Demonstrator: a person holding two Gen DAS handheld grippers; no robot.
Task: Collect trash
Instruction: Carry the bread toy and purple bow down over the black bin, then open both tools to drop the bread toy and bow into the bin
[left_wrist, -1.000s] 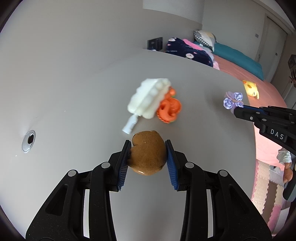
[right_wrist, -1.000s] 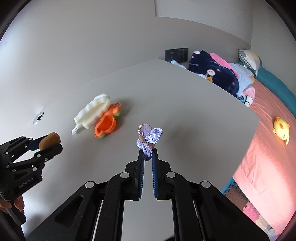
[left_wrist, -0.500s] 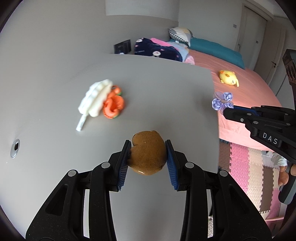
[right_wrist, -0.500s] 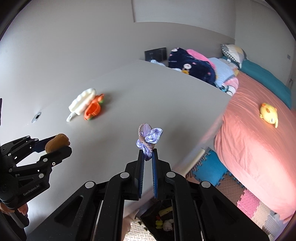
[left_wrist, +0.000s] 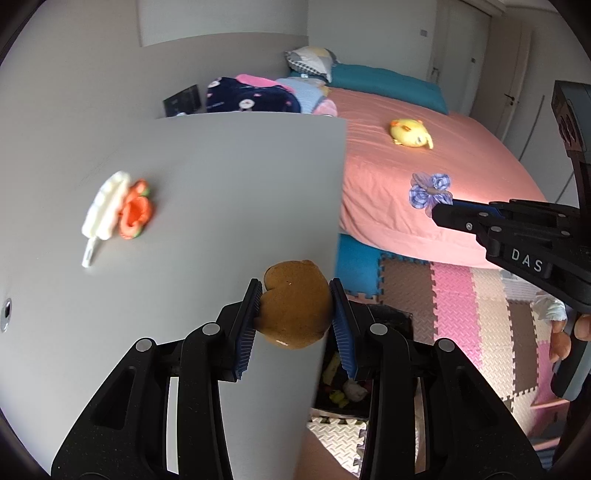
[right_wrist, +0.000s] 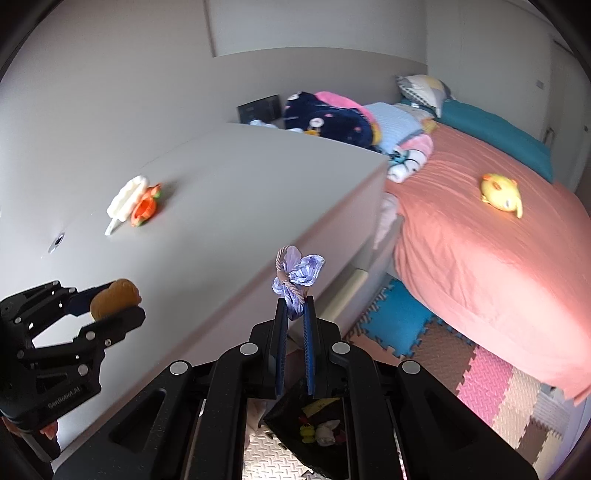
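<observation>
My left gripper (left_wrist: 295, 301) is shut on a brown rounded lump (left_wrist: 293, 308), held over the right edge of the grey table (left_wrist: 207, 192). The same lump (right_wrist: 116, 297) shows in the right wrist view at the lower left, in the left gripper (right_wrist: 107, 306). My right gripper (right_wrist: 294, 315) is shut on a crumpled purple wrapper (right_wrist: 297, 275), held past the table's edge. That wrapper (left_wrist: 428, 190) also shows in the left wrist view at the tip of the right gripper (left_wrist: 437, 210). A black trash bin (right_wrist: 317, 428) with scraps inside stands on the floor below both grippers.
A white brush-like item (left_wrist: 105, 206) and an orange toy (left_wrist: 136, 212) lie on the table's left part. A bed with a pink cover (right_wrist: 480, 243) and a yellow plush (right_wrist: 500, 194) is to the right. Coloured foam mats (left_wrist: 461, 302) cover the floor.
Both grippers have swept right, from over the table's middle to its right edge. The bin and floor mats have come into view below them. Both grips are unchanged.
</observation>
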